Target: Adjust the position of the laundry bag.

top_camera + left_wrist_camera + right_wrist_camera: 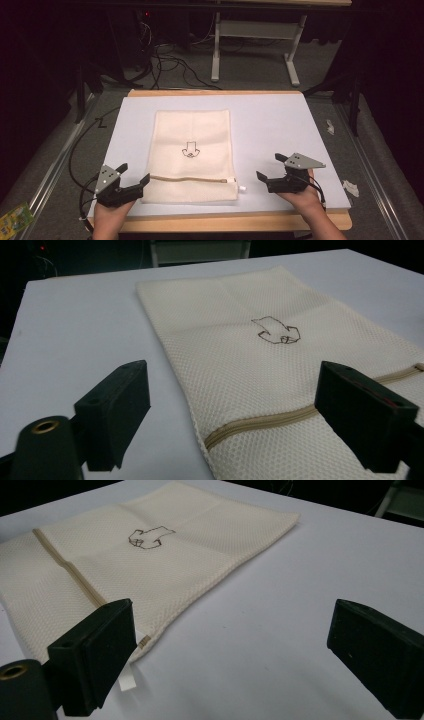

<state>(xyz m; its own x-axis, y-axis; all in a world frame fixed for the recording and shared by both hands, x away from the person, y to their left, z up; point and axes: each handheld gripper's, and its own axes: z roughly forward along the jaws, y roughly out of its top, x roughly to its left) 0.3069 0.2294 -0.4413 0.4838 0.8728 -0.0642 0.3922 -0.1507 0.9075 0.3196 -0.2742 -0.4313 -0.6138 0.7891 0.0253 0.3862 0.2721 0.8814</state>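
A cream mesh bag (192, 150) lies flat on the white board (270, 130), with a small dark outline drawing (190, 150) at its middle and a tan zipper (192, 178) across its near end. My left gripper (134, 175) stands open at the bag's near left corner; in the left gripper view (235, 405) its jaws straddle the bag's left edge (180, 390) and the zipper (260, 422). My right gripper (272, 167) stands open a little right of the bag's near right corner, over bare board. In the right gripper view (235, 645) the bag (150, 560) and its white tag (127, 680) lie left.
The board rests on a wooden table (225, 222) with grey floor around it. Cables (165, 60) and a white table frame (255, 45) are at the back. Crumpled paper bits (350, 187) lie right, a green packet (15, 220) at the lower left.
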